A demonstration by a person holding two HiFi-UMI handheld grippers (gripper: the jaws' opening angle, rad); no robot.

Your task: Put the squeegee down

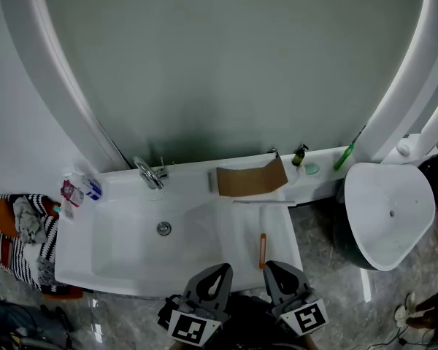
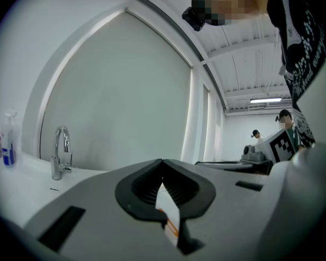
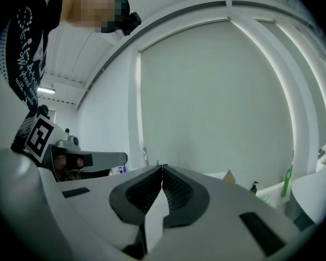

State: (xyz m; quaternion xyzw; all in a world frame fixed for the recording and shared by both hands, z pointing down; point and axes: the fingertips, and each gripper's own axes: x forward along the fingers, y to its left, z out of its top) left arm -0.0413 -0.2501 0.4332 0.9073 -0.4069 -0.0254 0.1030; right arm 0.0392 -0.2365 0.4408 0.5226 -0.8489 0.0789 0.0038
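The squeegee lies flat on the white counter to the right of the sink basin. Its orange handle points toward me and its thin blade lies crosswise at the far end. Both grippers hover at the counter's near edge, pointing level toward the mirror. My left gripper is shut with nothing in it, just left of the handle. A sliver of orange shows through the gap below its tips. My right gripper is shut and empty, just right of the handle's near end.
A chrome faucet stands behind the drain. A folded cardboard piece leans at the mirror's foot. Spray bottles stand at the left, a dark pump bottle and a green item at the right. A white basin stands further right.
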